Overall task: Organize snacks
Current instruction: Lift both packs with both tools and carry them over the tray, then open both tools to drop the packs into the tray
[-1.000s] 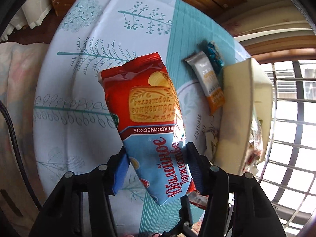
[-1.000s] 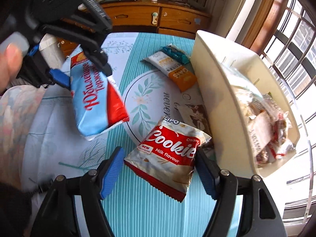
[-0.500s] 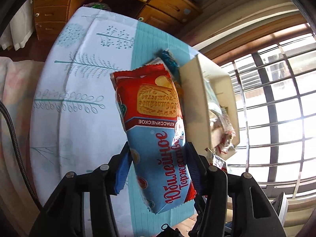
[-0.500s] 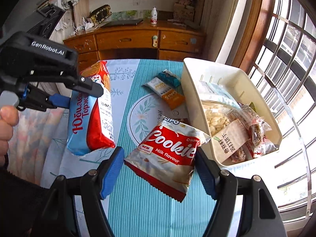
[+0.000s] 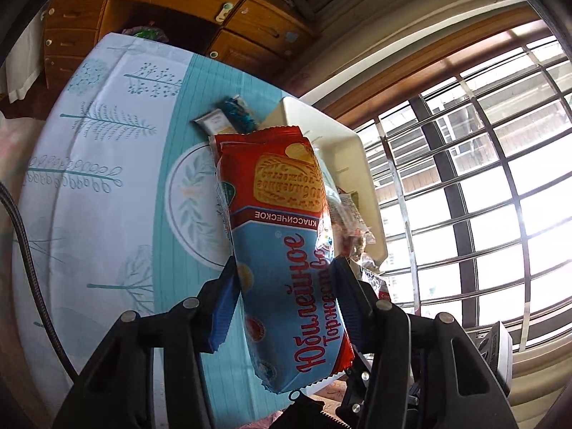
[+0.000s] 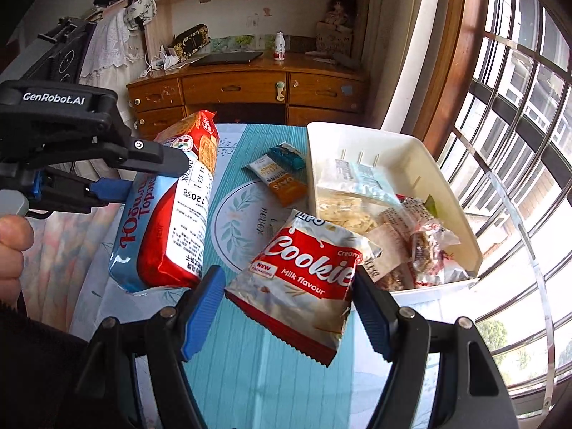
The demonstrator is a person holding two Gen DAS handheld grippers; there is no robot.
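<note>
My left gripper (image 5: 286,286) is shut on a red and blue biscuit pack (image 5: 282,236) and holds it in the air over the table, beside the cream bin (image 5: 343,150). The pack also shows in the right wrist view (image 6: 168,207), left of centre. My right gripper (image 6: 286,300) is shut on a red and white Cookie bag (image 6: 307,279), lifted near the front corner of the cream bin (image 6: 447,193), which holds several wrapped snacks. An orange and white bar (image 6: 279,182) and a teal packet (image 6: 286,155) lie on the tablecloth left of the bin.
The table has a teal and white patterned cloth (image 6: 250,357). A wooden dresser (image 6: 250,89) stands behind it. A barred window (image 6: 518,143) runs along the right, close behind the bin. A person's hand (image 6: 10,246) grips the left tool.
The left gripper has carried the biscuit pack right, toward the bin. The right gripper has lifted the Cookie bag higher, so the bin's inside and the room behind now show.
</note>
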